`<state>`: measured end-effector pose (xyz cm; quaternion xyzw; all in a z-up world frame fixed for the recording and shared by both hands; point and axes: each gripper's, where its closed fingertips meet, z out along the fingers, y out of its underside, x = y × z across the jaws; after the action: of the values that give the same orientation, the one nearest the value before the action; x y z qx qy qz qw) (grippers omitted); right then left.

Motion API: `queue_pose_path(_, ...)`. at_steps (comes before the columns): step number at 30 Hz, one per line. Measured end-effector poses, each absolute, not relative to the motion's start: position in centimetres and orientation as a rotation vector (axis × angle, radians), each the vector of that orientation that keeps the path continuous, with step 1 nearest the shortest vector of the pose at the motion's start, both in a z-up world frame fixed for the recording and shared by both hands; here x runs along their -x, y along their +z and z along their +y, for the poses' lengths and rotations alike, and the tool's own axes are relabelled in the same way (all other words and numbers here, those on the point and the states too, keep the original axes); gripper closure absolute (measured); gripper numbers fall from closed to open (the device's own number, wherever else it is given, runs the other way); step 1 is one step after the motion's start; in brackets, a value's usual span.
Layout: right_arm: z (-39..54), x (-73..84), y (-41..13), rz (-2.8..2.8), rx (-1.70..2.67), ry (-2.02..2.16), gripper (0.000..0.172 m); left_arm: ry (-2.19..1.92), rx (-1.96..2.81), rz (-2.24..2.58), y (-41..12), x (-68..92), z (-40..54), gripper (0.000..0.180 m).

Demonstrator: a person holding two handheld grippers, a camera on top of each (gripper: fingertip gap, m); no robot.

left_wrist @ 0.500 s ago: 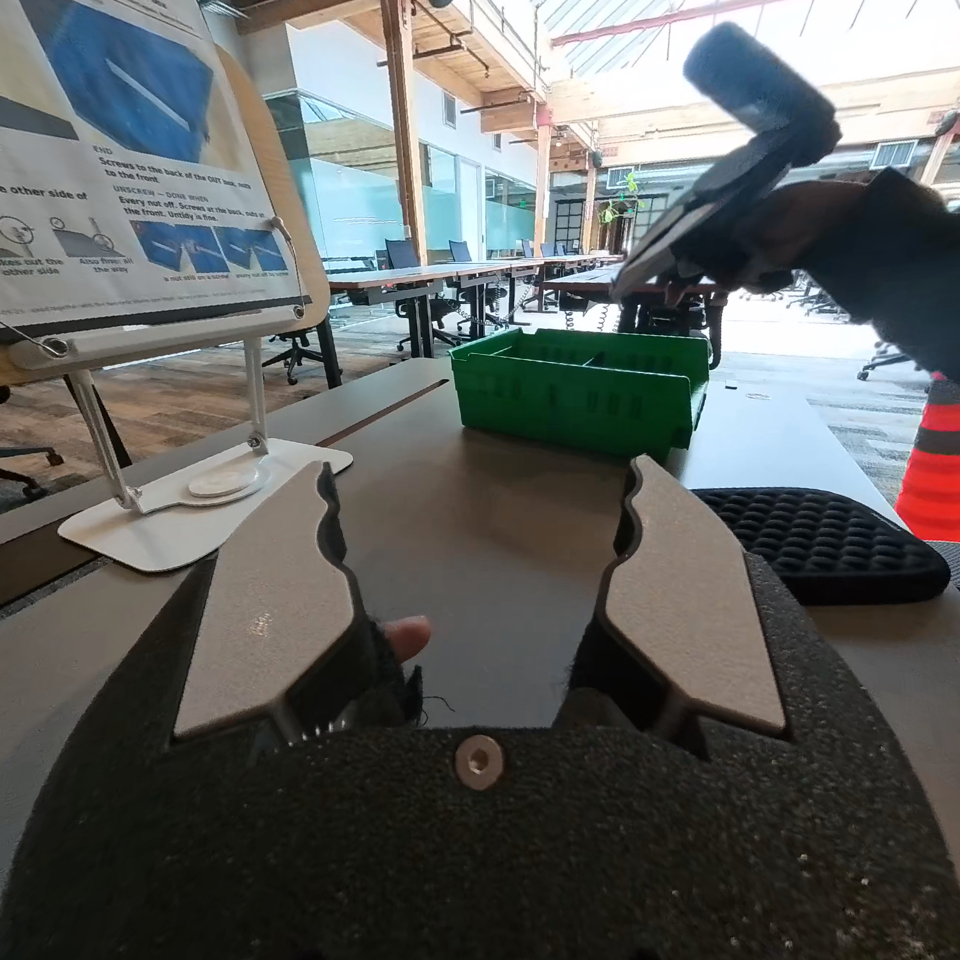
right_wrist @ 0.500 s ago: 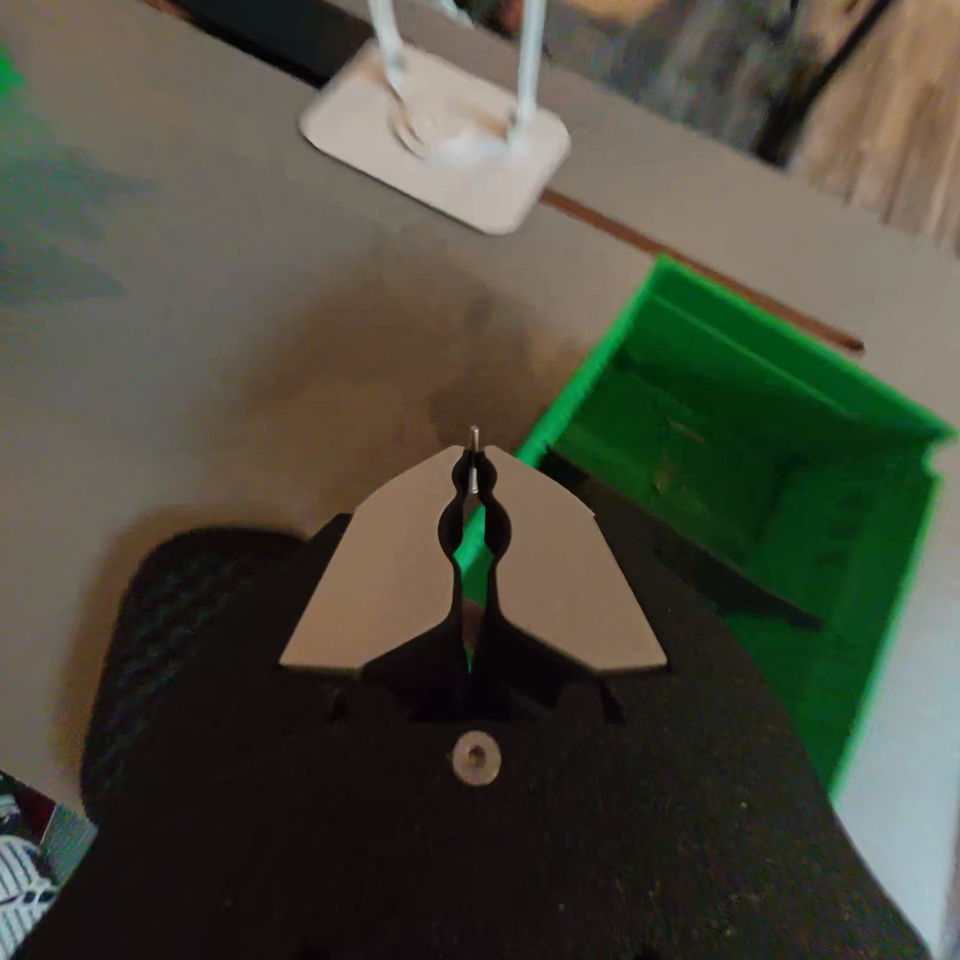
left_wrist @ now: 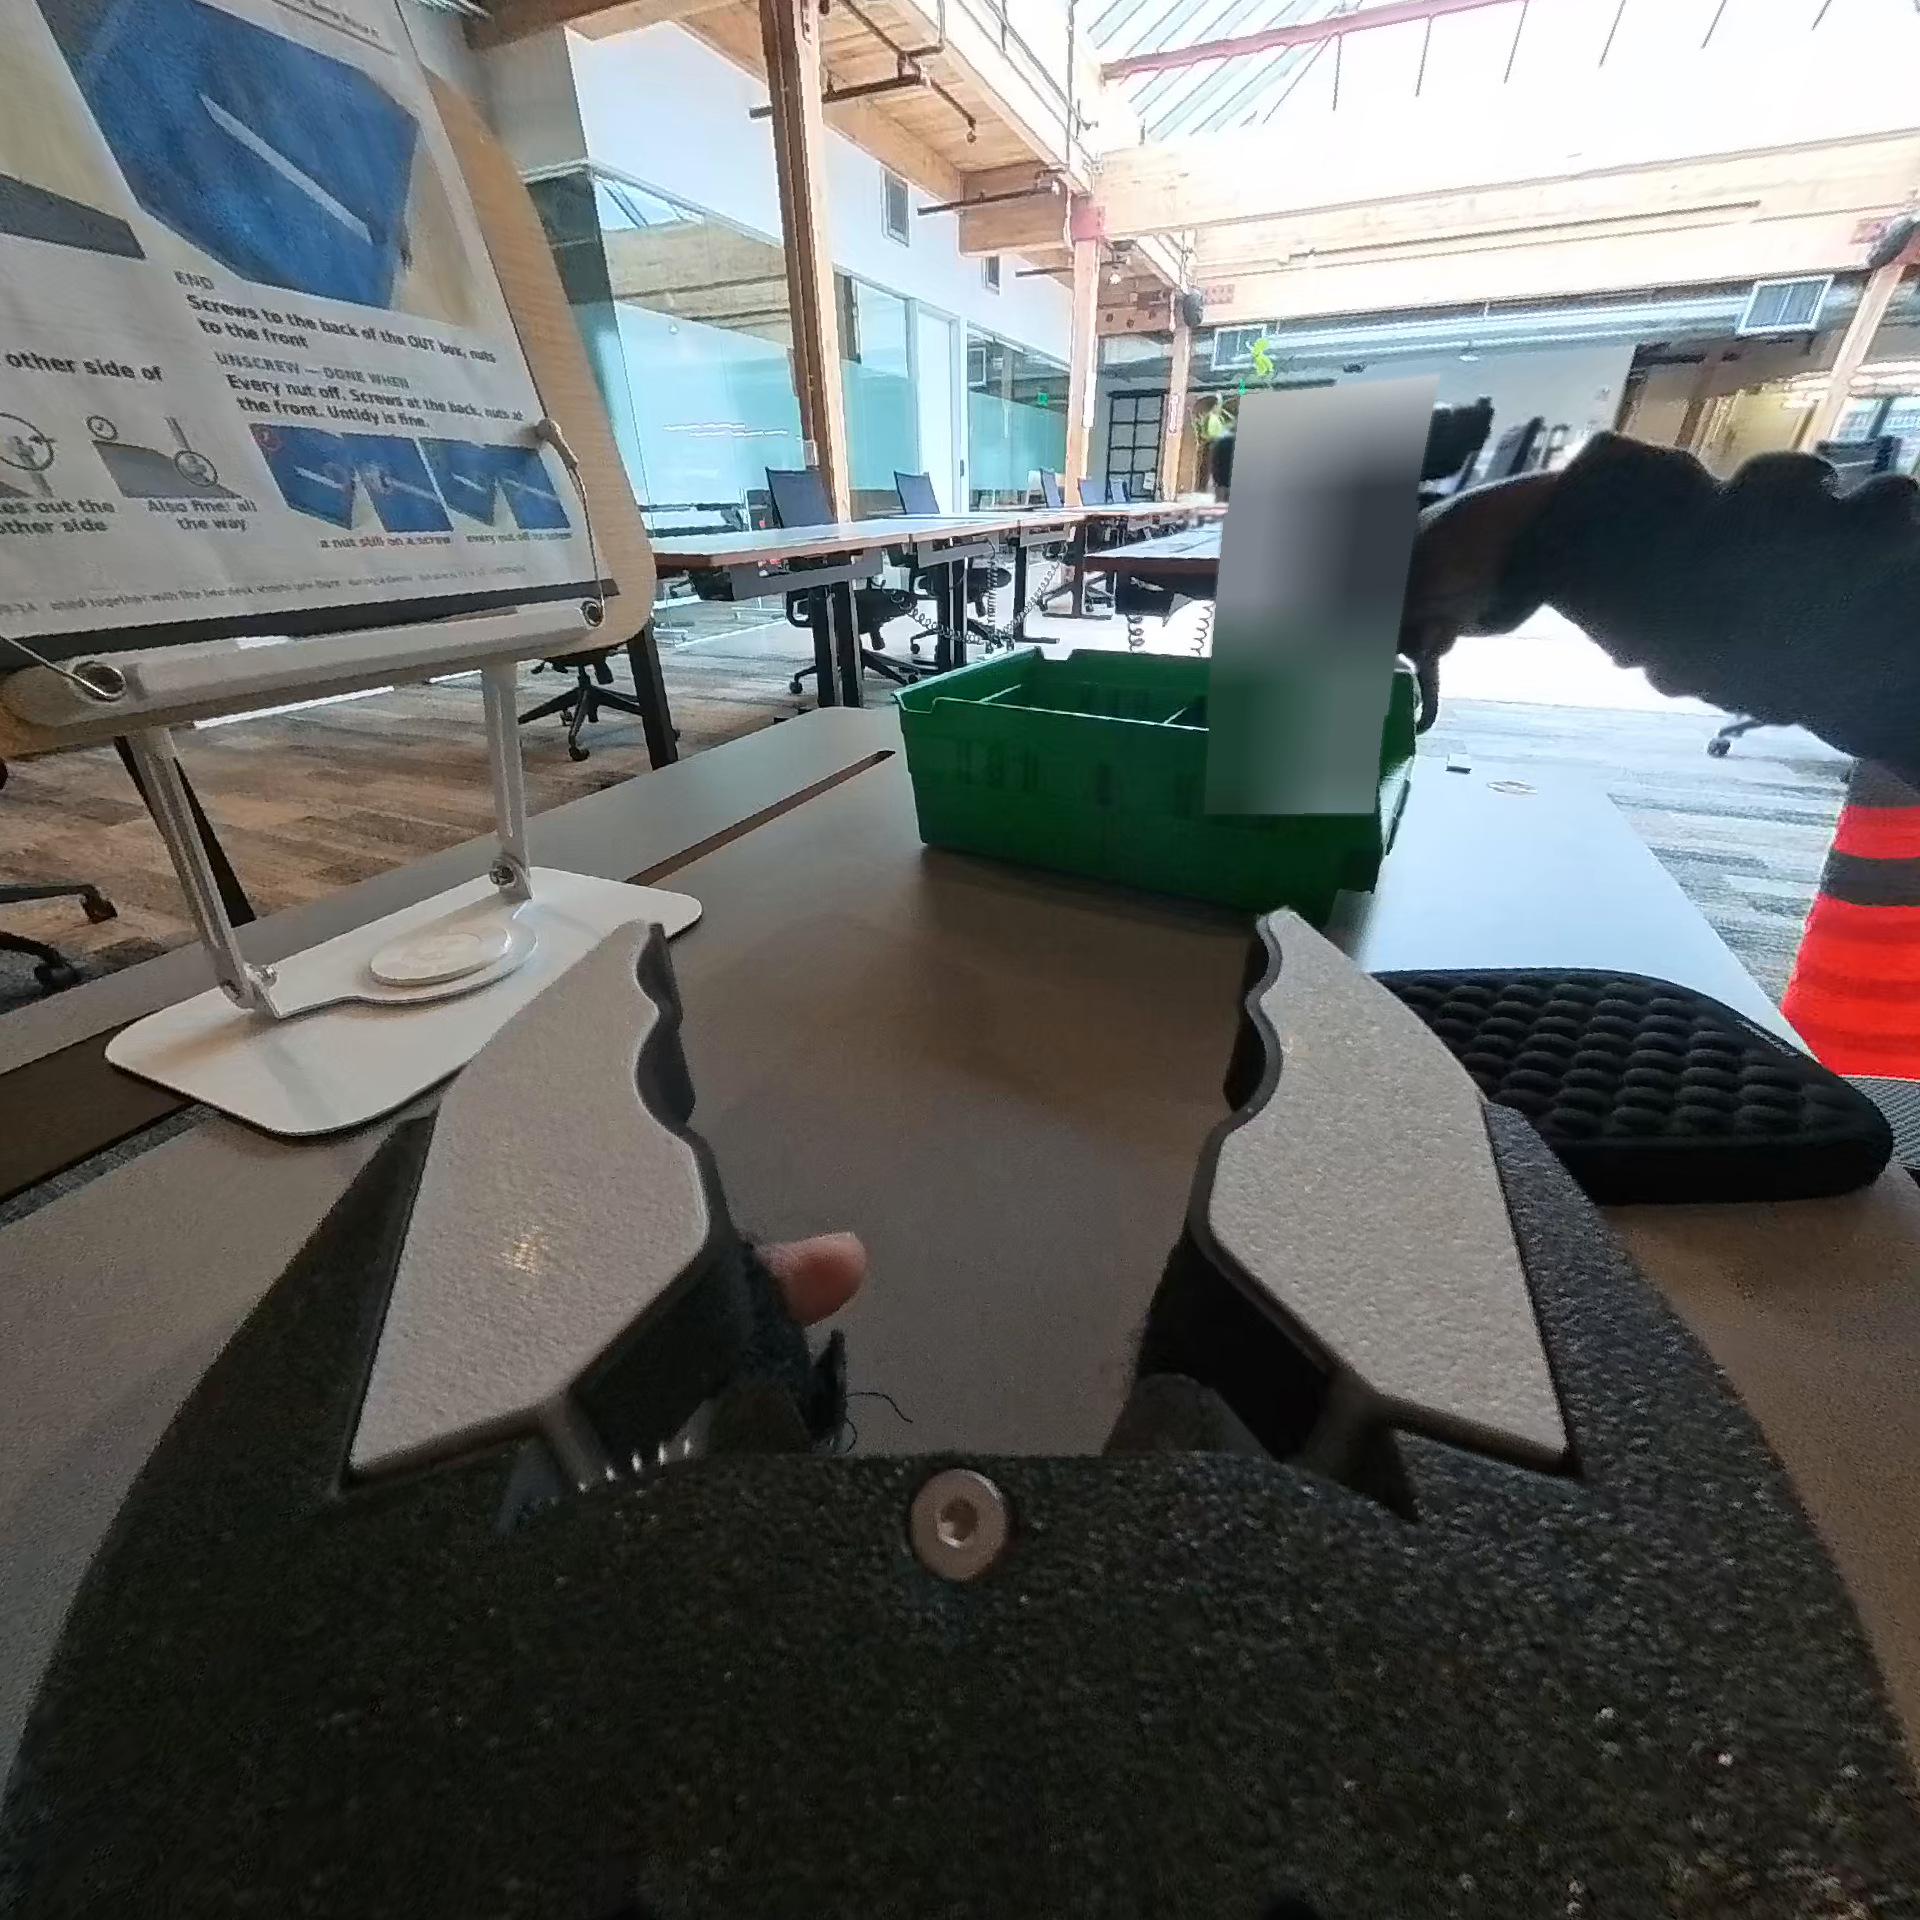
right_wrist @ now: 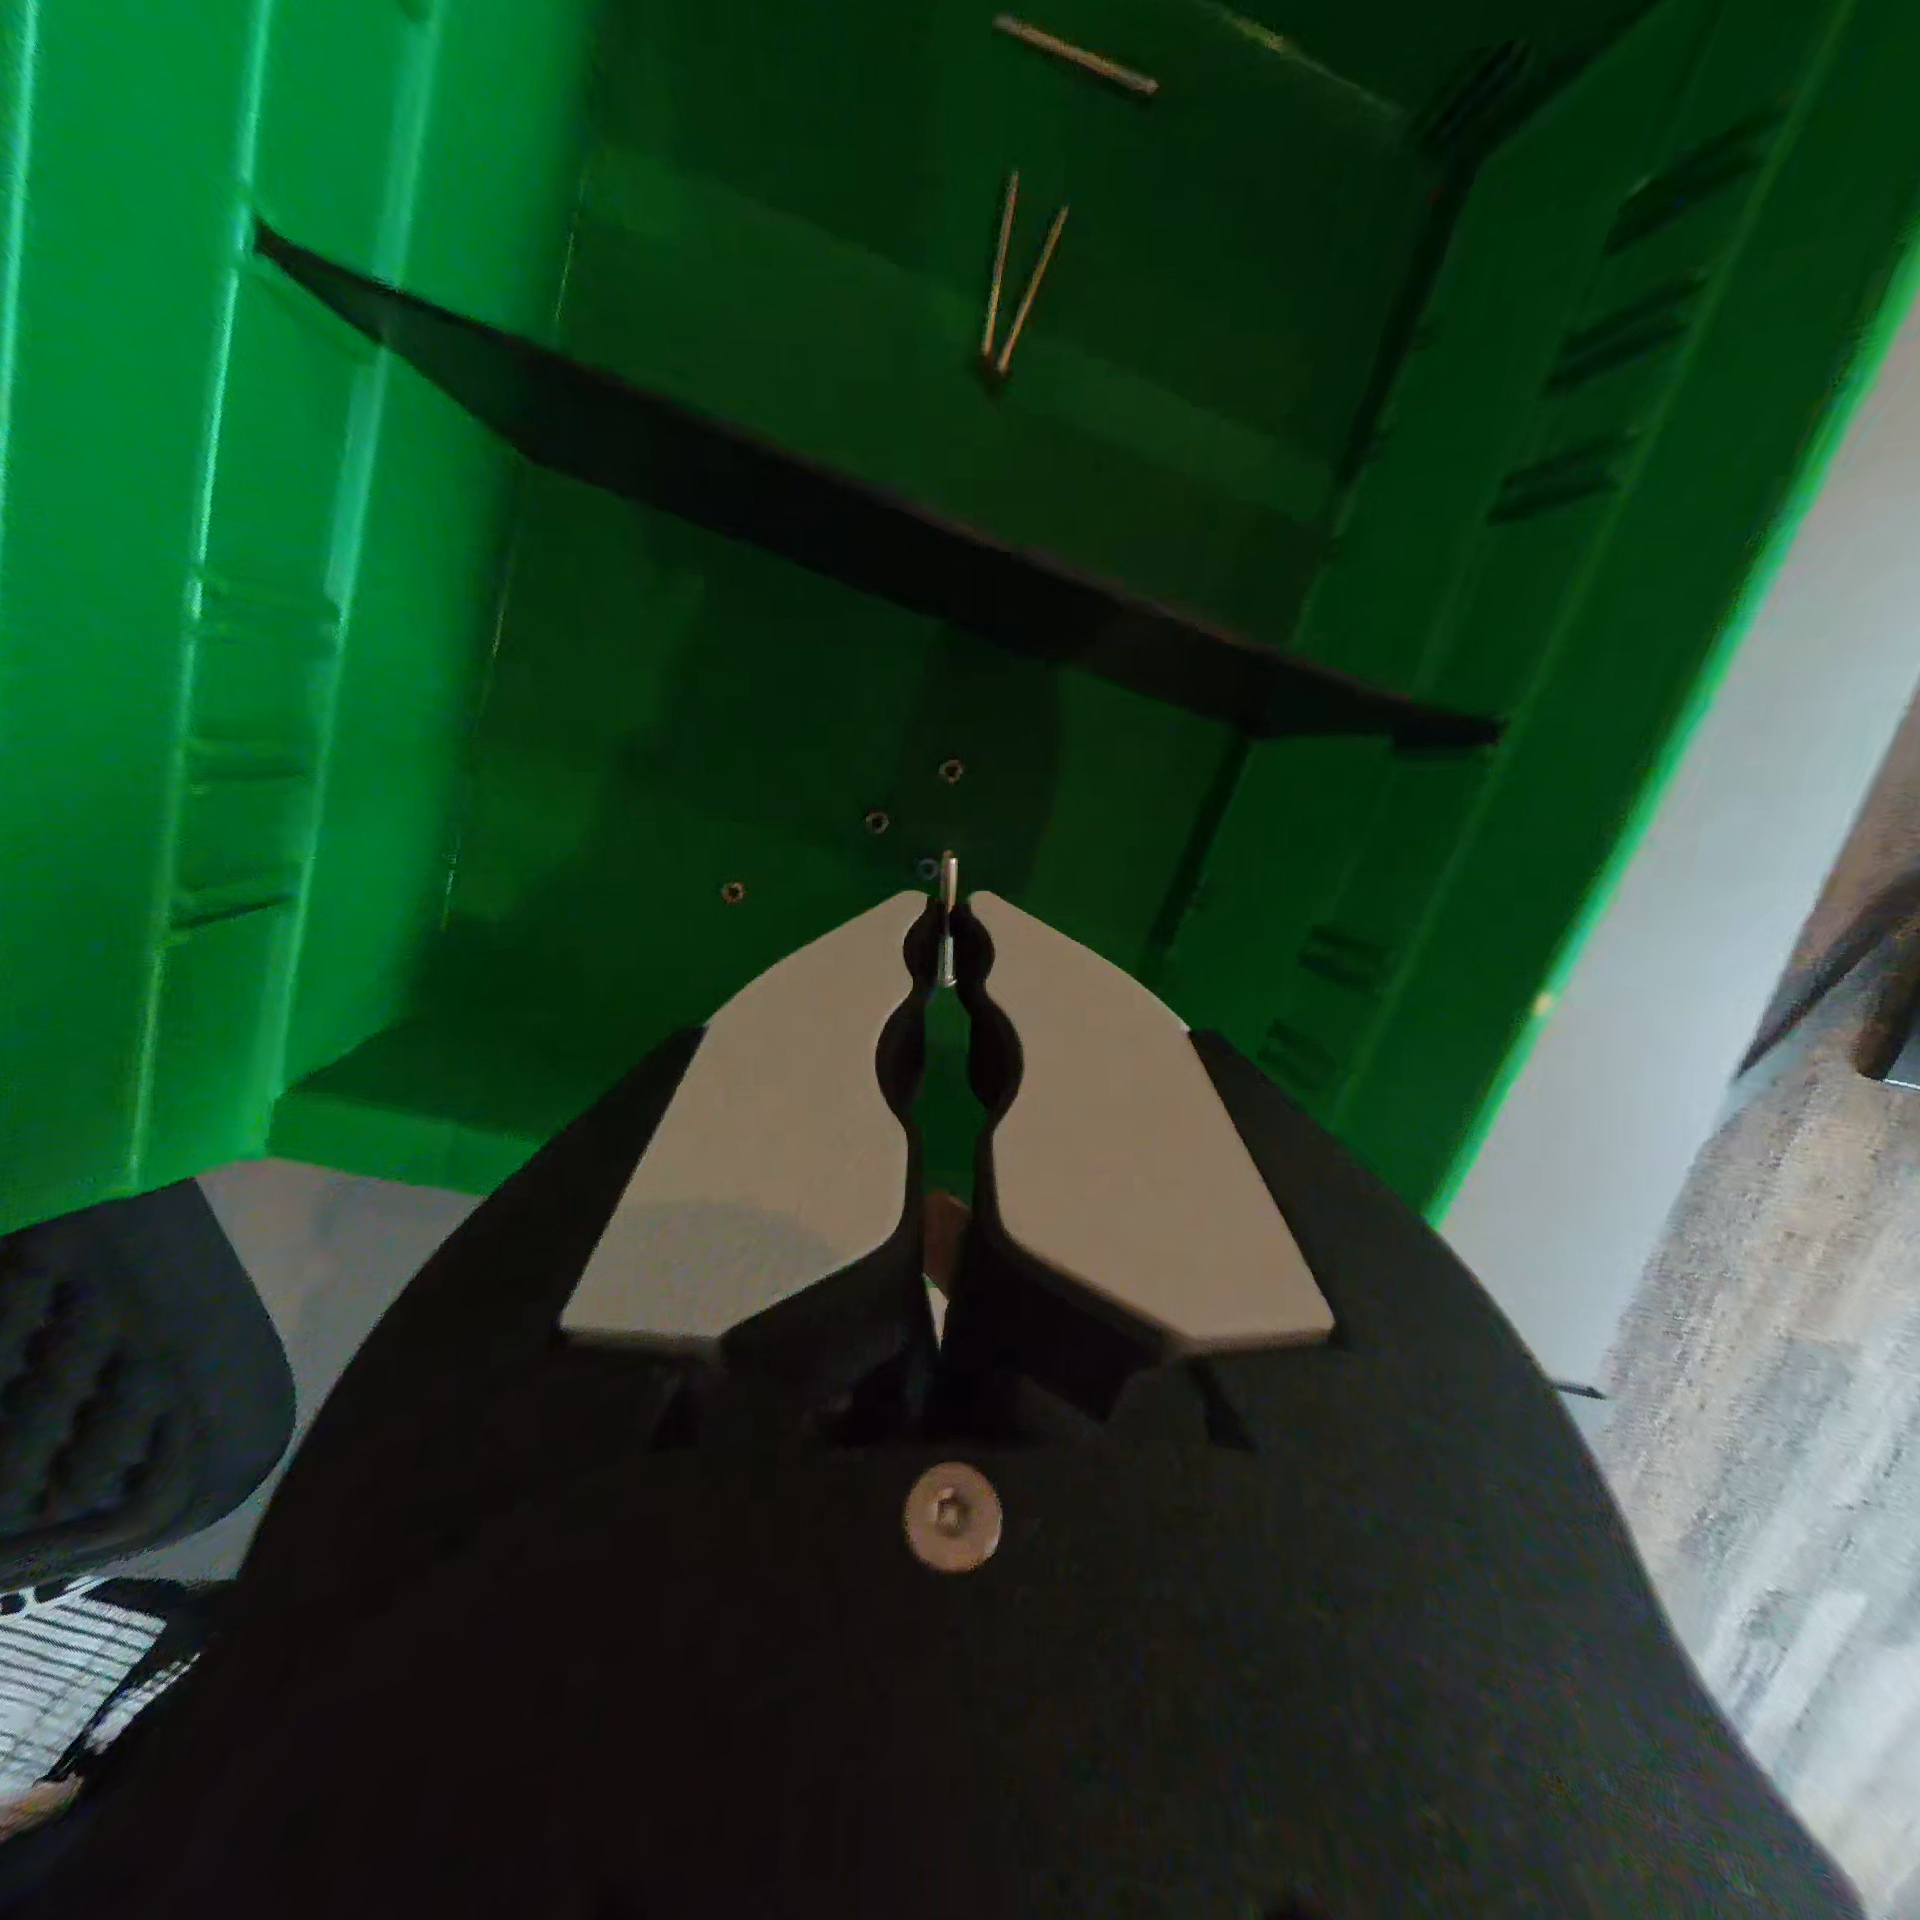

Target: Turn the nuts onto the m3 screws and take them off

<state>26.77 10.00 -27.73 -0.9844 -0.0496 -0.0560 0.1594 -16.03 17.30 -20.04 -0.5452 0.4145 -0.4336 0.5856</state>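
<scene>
My right gripper is shut on a thin silver screw that sticks out past its tips. It hangs over the near compartment of the green bin, where several small nuts lie on the floor. Three long screws lie in the far compartment behind a black divider. My left gripper is open and empty, low over the grey table, with the green bin ahead of it. A gloved hand reaches over that bin in the left wrist view.
A white stand with an instruction sheet is at the left of the table. A black textured pad lies at the right. An orange cone stands beyond the table's right edge. Across from one pair of fingers to the other is roughly 45 cm.
My right gripper has moved with the screw from beside the bin to over its near compartment. My left gripper has stayed open and still.
</scene>
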Motion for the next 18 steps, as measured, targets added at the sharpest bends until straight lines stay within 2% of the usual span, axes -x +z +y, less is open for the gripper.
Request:
queue_pose_path(9,16.0,-28.5,-24.3,-0.133,2.799,-0.254,0.17,-1.01,1.286,0.977,-20.4,15.9,17.4,0.08)
queue_pose_path(18,19.9,-30.0,-28.4,-0.134,2.897,-0.251,0.17,-1.057,1.272,0.976,-20.1,15.3,16.7,0.08)
